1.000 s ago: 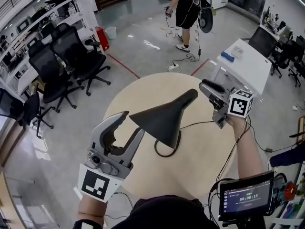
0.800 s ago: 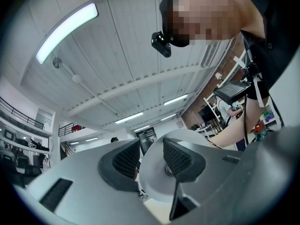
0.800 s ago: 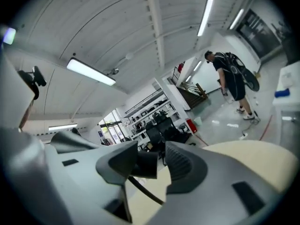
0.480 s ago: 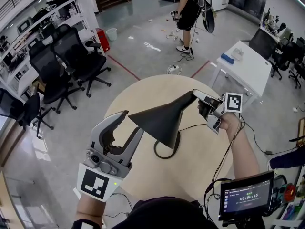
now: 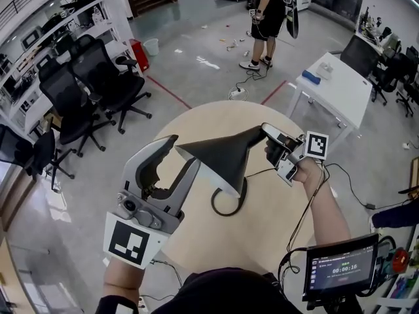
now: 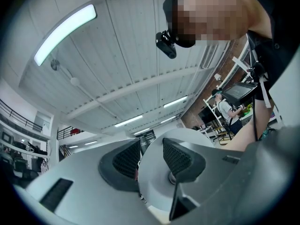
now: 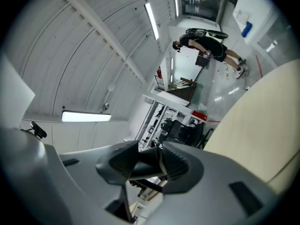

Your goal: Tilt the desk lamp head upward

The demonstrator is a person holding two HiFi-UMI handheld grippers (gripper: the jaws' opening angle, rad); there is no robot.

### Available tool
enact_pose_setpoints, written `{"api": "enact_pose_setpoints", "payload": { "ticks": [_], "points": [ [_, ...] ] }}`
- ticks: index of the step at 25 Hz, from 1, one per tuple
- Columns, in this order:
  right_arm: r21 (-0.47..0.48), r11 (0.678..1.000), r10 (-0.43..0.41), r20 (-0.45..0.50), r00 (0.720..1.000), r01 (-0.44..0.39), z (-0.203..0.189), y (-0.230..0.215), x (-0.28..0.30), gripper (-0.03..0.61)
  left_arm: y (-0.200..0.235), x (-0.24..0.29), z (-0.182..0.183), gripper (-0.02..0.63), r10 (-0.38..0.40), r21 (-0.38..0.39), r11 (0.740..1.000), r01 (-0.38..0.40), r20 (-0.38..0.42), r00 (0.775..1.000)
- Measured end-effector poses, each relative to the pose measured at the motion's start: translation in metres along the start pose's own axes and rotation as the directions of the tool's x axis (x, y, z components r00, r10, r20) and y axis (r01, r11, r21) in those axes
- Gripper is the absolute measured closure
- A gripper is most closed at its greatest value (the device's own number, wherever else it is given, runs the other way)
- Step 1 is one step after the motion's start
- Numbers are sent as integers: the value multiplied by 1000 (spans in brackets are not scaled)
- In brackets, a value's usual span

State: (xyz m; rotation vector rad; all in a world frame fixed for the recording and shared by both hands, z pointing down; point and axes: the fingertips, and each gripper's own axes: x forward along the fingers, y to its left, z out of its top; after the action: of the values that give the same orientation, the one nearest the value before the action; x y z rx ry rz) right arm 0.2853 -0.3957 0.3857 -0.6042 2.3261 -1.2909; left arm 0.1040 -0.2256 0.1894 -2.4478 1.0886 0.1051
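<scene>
**Right gripper straddling the lamp's neck, tilt yet to come**

The right gripper point(image 5: 270, 141) is standing with its jaws spread wide. The dark neck point(image 7: 147, 165) of the lamp is sitting right between its pads, and I am not seeing a firm squeeze on it. Just beyond the jaws, the black cone of the lamp head point(image 5: 219, 159) is flaring out toward the left gripper point(image 5: 180, 154) with its mouth facing down and toward the person.

The left gripper is gaping too. The pale inside of the head is showing between its pads, the near rim is hovering just at its tips, and nothing is clamped.

My read is that the reach is done and the grasp is pending. The next move is calling for the right jaws to close on the neck. Then comes a lift of the wide end, with the left perhaps steadying that rim.

Below both grippers, a thin cord point(image 5: 268, 170) is trailing over the round, pale wooden table point(image 5: 262, 241). Past the table's far edge, grey polished floor point(image 5: 196, 51) is gleaming. Black office chairs point(image 5: 98, 77) are crowding beyond the left gripper, and a white desk point(image 5: 334, 84) is sitting beyond the right. A person point(image 5: 272, 12) is standing well off ahead.
</scene>
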Motion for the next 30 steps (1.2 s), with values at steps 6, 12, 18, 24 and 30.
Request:
{"api": "enact_pose_setpoints", "payload": {
  "ticks": [6,12,18,24,30],
  "points": [
    [49,998,23,57,998,-25,-1,-2,1,413,5,13,7,472,-7,-7,1000,7,11,1000],
    [69,997,32,74,997,-37,-4,-5,2,413,8,22,10,472,-11,11,1000,10,9,1000],
    [98,994,44,101,994,-54,-6,-9,1,413,10,31,12,472,-6,15,1000,6,19,1000],
    [118,991,48,117,992,-62,-9,-10,1,426,12,39,13,472,-9,21,1000,9,23,1000],
    [120,991,44,125,991,-59,-7,-10,2,426,14,41,13,472,-10,14,1000,9,29,1000]
  ]
}}
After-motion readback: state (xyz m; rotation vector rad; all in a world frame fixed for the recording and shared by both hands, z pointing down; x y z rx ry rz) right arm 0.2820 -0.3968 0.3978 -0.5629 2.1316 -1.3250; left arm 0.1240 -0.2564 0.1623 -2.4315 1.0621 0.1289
